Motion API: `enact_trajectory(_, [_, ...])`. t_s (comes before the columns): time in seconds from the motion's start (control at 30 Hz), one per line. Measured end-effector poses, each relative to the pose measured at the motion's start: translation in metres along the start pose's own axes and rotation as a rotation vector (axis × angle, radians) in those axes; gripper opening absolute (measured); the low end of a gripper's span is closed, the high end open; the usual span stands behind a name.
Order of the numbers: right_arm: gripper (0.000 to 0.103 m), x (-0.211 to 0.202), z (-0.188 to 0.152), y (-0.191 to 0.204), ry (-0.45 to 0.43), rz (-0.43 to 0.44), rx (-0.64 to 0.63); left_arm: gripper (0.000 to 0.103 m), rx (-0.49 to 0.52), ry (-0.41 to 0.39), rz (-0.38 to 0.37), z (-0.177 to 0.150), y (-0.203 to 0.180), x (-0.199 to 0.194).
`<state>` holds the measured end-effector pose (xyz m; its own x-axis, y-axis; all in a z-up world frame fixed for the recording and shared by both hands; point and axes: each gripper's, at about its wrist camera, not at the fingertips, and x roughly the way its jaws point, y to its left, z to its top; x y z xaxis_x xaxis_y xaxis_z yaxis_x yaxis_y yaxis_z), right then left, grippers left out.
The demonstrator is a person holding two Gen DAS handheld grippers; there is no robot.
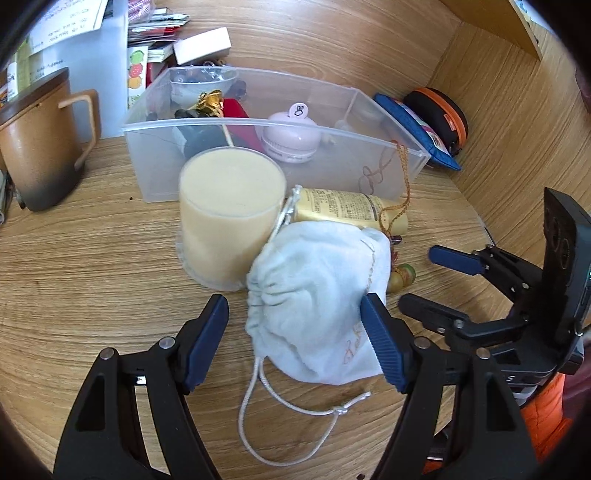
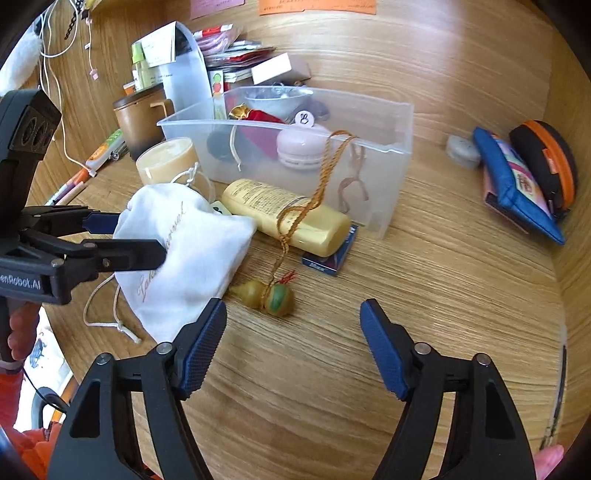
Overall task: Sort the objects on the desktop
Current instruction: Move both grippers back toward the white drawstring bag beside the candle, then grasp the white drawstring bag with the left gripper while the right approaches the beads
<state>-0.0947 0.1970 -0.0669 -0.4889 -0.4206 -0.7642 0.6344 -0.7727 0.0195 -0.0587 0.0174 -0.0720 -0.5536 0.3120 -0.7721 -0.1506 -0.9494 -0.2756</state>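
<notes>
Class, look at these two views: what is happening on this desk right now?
A person holding two grippers is sorting desk clutter. The left gripper has its jaws open around a white drawstring pouch lying on the wooden desk, not yet closed on it. The right gripper hovers open and empty near a small gourd charm. Its cord hangs over the wall of a clear plastic bin. A yellow bottle lies in front of the bin.

A home study nook: beyond the left claw, a wood-grain surface boxed by wooden walls carries a lidded mug, a clear storage bin and papers.
</notes>
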Motion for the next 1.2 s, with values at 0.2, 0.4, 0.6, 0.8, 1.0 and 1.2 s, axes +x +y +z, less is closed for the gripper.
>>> enact_trajectory(0.2, [0.065,0.011,0.004,0.002,0.027,0.019,-0.005,0.074,0.009,0.011,-0.014,0.002,-0.004,0.008])
enact_trajectory(0.4, [0.053,0.017,0.006,0.005,0.028,0.013,-0.025,0.074,0.028,0.01,-0.005,0.001,-0.011,0.014])
enact_trajectory(0.6, [0.041,0.018,0.007,0.007,0.014,0.007,-0.044,0.072,0.028,-0.004,-0.006,0.0,-0.016,0.014])
enact_trajectory(0.8, [0.029,0.016,0.005,0.006,0.003,0.013,-0.033,0.065,0.032,-0.024,-0.008,0.0,-0.017,0.017])
enact_trajectory(1.0, [0.026,0.012,0.003,0.003,0.003,0.047,-0.001,0.055,0.035,-0.032,-0.019,-0.001,-0.016,0.011])
enact_trajectory(1.2, [0.026,-0.001,0.006,0.0,-0.027,0.047,0.018,0.047,0.04,-0.05,-0.011,-0.003,-0.019,0.002])
